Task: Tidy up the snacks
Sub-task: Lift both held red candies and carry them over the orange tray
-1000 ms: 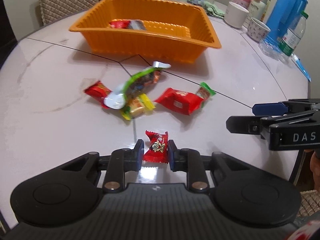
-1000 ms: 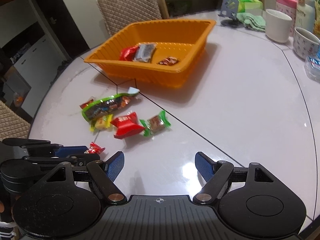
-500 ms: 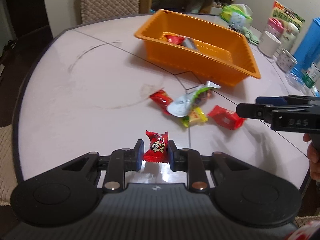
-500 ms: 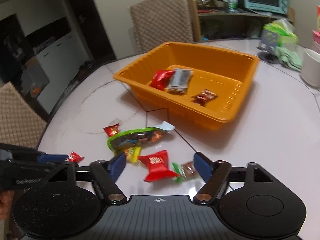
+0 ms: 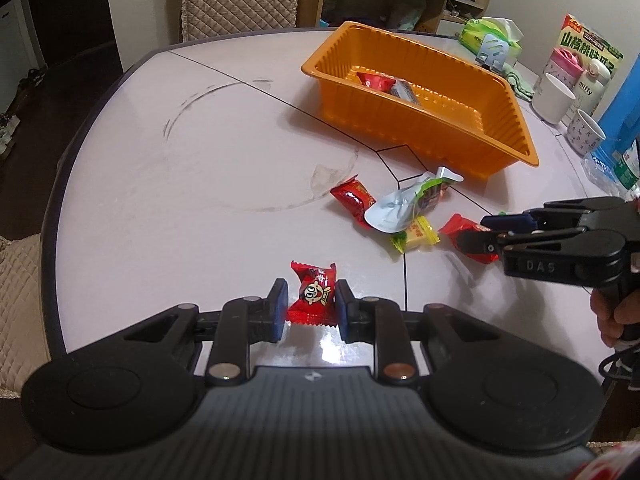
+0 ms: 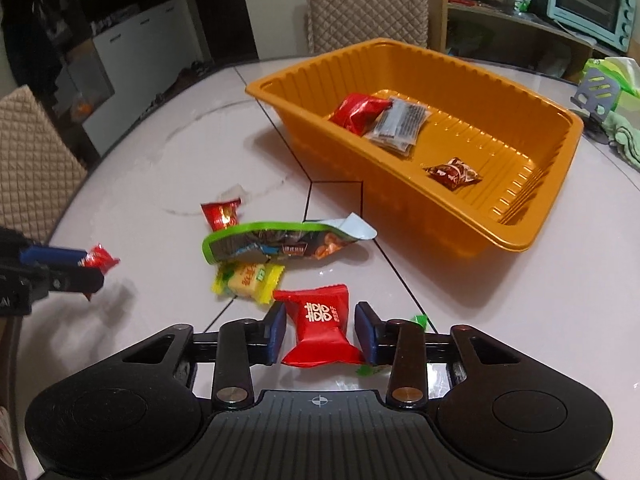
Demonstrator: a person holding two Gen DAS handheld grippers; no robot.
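My left gripper is shut on a small red candy with a cartoon face, held just above the table; the right wrist view shows that candy at far left. My right gripper is closing around a red packet with white characters that lies on the table; narrow gaps still show beside both pads. Just beyond it lie a yellow candy, a long green packet and another red candy. The orange tray behind them holds three snacks.
A green-ended candy peeks out beside my right finger. Cups, a blue flask and a tissue pack crowd the table's far right. Padded chairs stand at the table's rounded edge.
My right gripper came down over the loose snacks and its jaws narrowed around the red packet. My left gripper, still shut on the small red candy, shifted sideways and rolled.
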